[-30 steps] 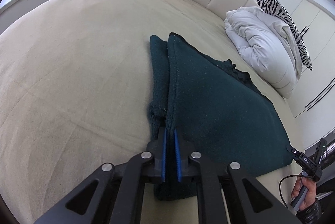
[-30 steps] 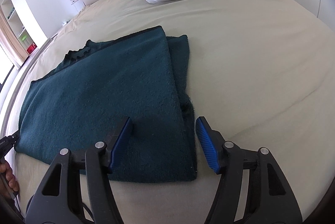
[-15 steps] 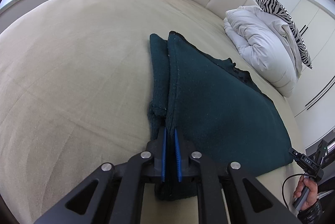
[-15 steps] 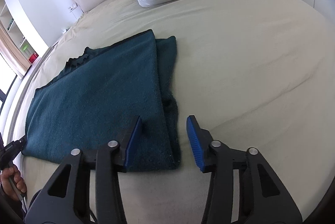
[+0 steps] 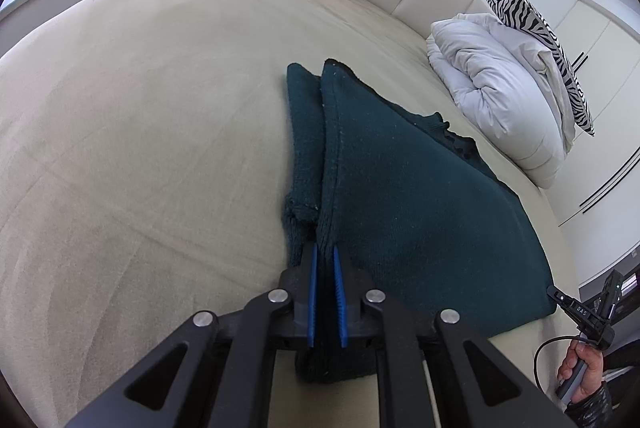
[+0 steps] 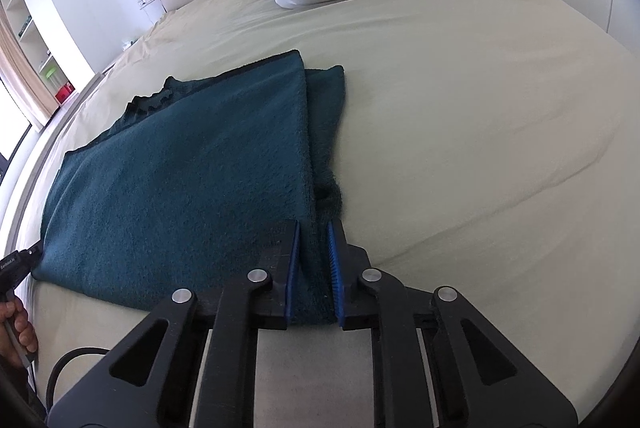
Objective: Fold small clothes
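Your left gripper (image 5: 325, 264) is pinched tight on the near edge of the dark teal garment (image 5: 408, 195), blue pads (image 5: 313, 292) nearly together with cloth between. Your right gripper (image 6: 314, 240) is clamped on the garment's near corner too, fabric filling the narrow gap. Garment lies folded flat on the beige bed (image 5: 140, 115), stretching toward 12 o'clock. White duvet (image 5: 496, 95) sits at 2 o'clock, zebra pillow (image 5: 536, 27) on it.

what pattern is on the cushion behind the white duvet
Black-and-white zebra stripes on the cushion; it shows best in the left wrist view.
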A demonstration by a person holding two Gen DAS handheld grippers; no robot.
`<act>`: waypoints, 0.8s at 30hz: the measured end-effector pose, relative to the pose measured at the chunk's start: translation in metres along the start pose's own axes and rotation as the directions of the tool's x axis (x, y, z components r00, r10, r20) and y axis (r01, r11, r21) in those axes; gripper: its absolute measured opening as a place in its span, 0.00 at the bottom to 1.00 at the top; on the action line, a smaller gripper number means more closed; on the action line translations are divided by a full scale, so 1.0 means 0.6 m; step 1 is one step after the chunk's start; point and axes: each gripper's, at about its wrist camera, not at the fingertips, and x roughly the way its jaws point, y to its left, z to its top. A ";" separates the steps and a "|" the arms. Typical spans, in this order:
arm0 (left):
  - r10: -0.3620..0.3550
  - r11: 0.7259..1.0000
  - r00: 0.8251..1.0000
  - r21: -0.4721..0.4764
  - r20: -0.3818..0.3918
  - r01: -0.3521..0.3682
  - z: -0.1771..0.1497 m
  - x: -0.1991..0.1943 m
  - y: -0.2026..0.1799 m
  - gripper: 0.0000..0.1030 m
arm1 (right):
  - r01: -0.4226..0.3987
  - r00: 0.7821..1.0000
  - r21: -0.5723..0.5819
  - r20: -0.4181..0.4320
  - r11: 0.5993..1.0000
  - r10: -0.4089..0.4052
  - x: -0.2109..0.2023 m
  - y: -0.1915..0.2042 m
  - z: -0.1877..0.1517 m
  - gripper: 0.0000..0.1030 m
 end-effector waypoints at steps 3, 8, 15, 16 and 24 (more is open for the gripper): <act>0.011 1.000 1.000 0.010 -0.007 -0.011 0.003 0.000 -0.005 0.11 | 0.014 1.000 -0.017 0.008 1.000 -0.014 -0.005 0.006 0.000 0.09; 0.029 0.999 0.999 0.046 -0.015 -0.028 0.007 0.002 -0.014 0.10 | -0.008 1.000 0.034 0.012 0.999 0.007 -0.021 -0.004 -0.001 0.08; 0.023 0.998 0.999 0.057 -0.024 -0.022 0.011 0.003 -0.012 0.10 | -0.043 0.999 0.169 0.022 0.985 0.040 -0.018 -0.048 -0.054 0.05; 0.021 0.998 0.999 0.056 -0.026 -0.020 0.011 0.003 -0.011 0.10 | -0.041 0.999 0.176 0.027 0.983 0.037 -0.020 -0.048 -0.055 0.04; 0.040 0.994 0.998 0.101 -0.040 -0.036 0.013 0.004 -0.019 0.10 | -0.007 0.999 0.135 0.045 0.991 0.001 -0.039 -0.028 -0.046 0.04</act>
